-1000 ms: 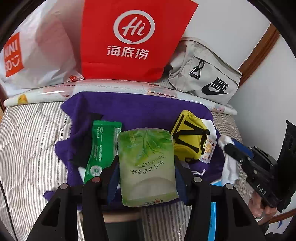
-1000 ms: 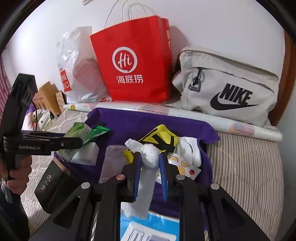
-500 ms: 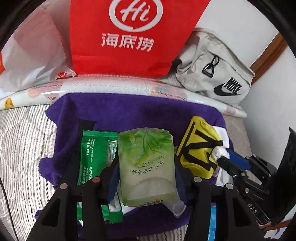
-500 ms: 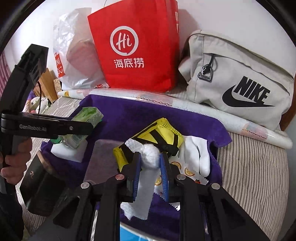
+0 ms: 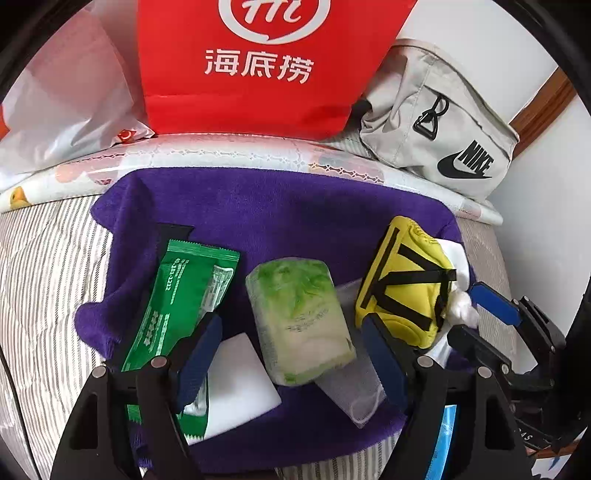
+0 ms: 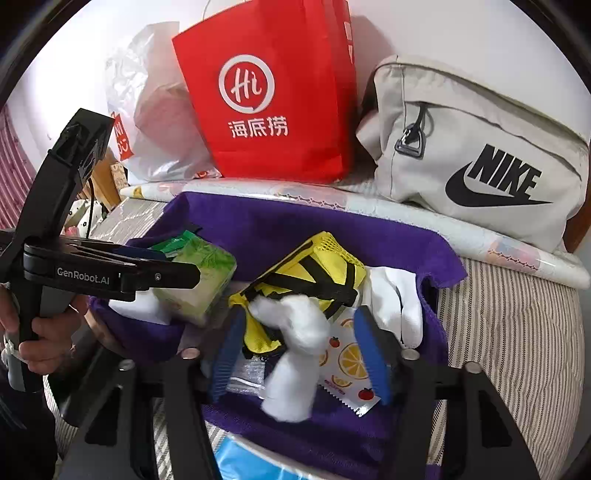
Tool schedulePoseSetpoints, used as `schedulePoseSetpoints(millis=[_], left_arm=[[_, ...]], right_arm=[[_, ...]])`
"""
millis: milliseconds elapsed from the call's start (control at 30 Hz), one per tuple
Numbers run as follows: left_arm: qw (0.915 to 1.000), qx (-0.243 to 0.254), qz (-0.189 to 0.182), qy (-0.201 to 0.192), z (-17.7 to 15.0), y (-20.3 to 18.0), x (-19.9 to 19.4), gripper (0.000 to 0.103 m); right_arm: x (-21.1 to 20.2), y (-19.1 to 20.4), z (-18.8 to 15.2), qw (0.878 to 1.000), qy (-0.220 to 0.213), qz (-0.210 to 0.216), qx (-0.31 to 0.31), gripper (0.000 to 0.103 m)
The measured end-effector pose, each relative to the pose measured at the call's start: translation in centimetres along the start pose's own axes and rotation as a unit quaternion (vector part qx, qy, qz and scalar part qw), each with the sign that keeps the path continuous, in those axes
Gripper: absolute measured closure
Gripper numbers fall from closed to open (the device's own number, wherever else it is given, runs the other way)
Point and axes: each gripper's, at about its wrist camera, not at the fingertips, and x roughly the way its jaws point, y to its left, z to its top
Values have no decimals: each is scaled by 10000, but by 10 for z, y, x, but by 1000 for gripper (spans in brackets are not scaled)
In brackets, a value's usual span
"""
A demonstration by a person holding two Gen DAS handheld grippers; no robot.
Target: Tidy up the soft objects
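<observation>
Both sets of jaws are opening; a second ago we clamped the green tissue pack [image 5: 301, 321] in the left gripper [image 5: 291, 350] and the white cotton wad [image 6: 295, 350] in the right gripper [image 6: 301, 354]; now both lie released on the purple towel [image 5: 266, 214], between pads that no longer press them. We judge both placements complete. Both grippers point steeply down over the towel, side by side; the wad leans against the yellow pouch [image 6: 314, 269].

White wall [image 6: 443, 33] behind, wooden trim [image 5: 543, 96] at right. Striped bed cover [image 6: 517, 332] underneath, bags along its far edge. Even daylight.
</observation>
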Motion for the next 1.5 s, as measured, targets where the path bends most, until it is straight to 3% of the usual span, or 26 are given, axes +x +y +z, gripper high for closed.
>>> schedulePoseSetpoints(millis=[200, 367, 533, 700, 933, 1200, 1333, 1500], left_arm=[[9999, 3, 76, -113, -13, -2, -28, 27], [9989, 122, 368, -258, -34, -12, -58, 27], [9979, 167, 396, -485, -69, -20, -103, 26], [9948, 288, 549, -806, -111, -33, -145, 17], [9917, 422, 566, -1070, -172, -53, -185, 12], [9806, 640, 746, -1696, -236, -78, -234, 7], [9775, 660, 806, -1834, -259, -84, -243, 4], [9758, 625, 829, -1922, -278, -87, -248, 4]], right_arm=[[-21, 6, -3, 9999, -117, -16, 50, 39], [-53, 16, -9, 9996, -191, -55, 202, 23], [-99, 35, -22, 9987, -398, -108, 302, 16], [-150, 59, -47, 9968, -657, -360, 287, 8], [-209, 82, -86, 9932, -808, -93, 832, 7], [-262, 108, -131, 9898, -992, -343, 967, 7], [-279, 117, -150, 9878, -1146, -476, 937, 1], [-287, 123, -168, 9874, -1087, -616, 976, 0]])
